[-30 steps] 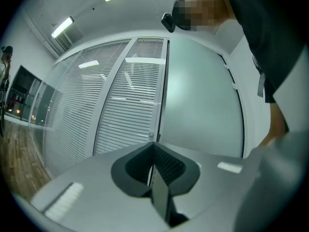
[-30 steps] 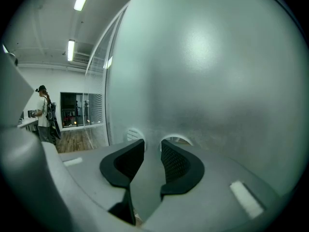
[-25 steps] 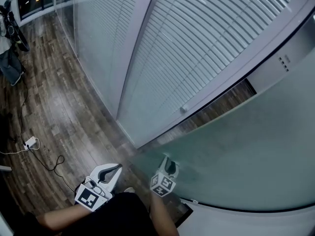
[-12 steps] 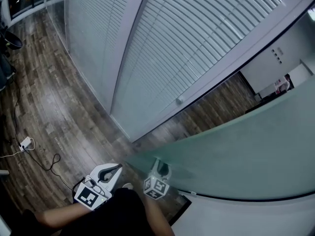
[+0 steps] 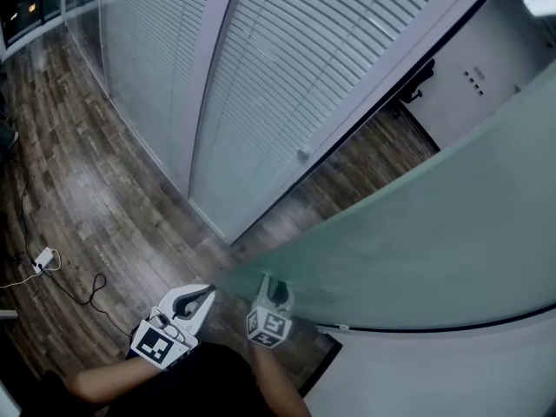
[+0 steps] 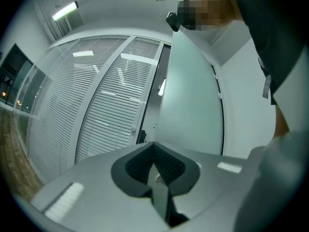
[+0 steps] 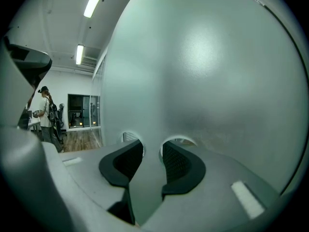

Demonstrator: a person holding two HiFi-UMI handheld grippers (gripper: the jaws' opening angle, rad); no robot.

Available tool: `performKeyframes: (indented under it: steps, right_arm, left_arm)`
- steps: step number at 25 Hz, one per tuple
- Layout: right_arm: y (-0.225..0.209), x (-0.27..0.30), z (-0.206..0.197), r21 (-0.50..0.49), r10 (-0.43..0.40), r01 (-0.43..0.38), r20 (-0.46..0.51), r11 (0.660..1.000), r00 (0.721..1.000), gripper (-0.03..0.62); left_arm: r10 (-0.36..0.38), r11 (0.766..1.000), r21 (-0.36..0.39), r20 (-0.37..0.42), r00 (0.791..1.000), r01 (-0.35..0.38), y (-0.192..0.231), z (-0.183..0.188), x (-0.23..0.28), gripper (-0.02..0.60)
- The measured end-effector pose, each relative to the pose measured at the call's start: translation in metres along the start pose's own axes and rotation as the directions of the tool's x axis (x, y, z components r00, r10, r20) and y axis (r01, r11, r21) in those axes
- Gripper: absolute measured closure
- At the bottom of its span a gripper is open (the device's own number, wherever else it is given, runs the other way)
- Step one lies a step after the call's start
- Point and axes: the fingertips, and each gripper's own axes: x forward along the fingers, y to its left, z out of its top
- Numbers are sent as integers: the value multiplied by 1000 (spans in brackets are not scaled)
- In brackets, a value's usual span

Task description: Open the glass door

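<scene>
The right claw (image 5: 276,288) bites the free edge of the glass door (image 5: 417,233) in the head view, low down where the frosted pane comes nearest to us. We judge the grip sits there because the edge farthest from the hinge swings the pane most easily. The door stands angled away from the wall of blinds (image 5: 278,68), with a wedge of wooden floor (image 5: 365,172) showing between them, so the opening looks well under way. The left claw (image 5: 205,295) hangs just beside the right one, apart from the door, probably to leave the pane's path free.

In the left gripper view, the left claw (image 6: 155,164) has its pads pressed together with nothing between them. The door (image 6: 190,95) rises ahead of it, with the blinds (image 6: 101,105) to the left.

In the right gripper view, the right claw (image 7: 150,151) stands at a middling width. The pane's thickness fills the gap, and as far as we can tell one pad lies on each face. The door (image 7: 207,81) fills most of the picture. Past its edge on the left, a person (image 7: 47,111) stands far off in another room.
</scene>
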Motion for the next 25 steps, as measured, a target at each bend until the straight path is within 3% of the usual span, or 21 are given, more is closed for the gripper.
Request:
performKeyframes:
  steps: [6,16,20,25]
  right_arm:
    - [12,-24,-14,11,28,-29,9,1000,1000,462]
    - [29,-70,-21,4,89,-89,-2,996,996,461]
    - [35,-90,-23,5,93,-93,-5,996,996,461]
    - [40,-117,-33,20,95,-95,-6,995,995,457]
  left_arm:
    - [36,999,11,-6,999,-36,-18,-10,-49,581]
    - [-29,1000,-1,-57,998,29,-89,-22,-132,581]
    - [-56,998,36,-37,998,58,-105,-15,-162,581]
    - [-72,996,43,-83,994,76,-109,-22,-177,581]
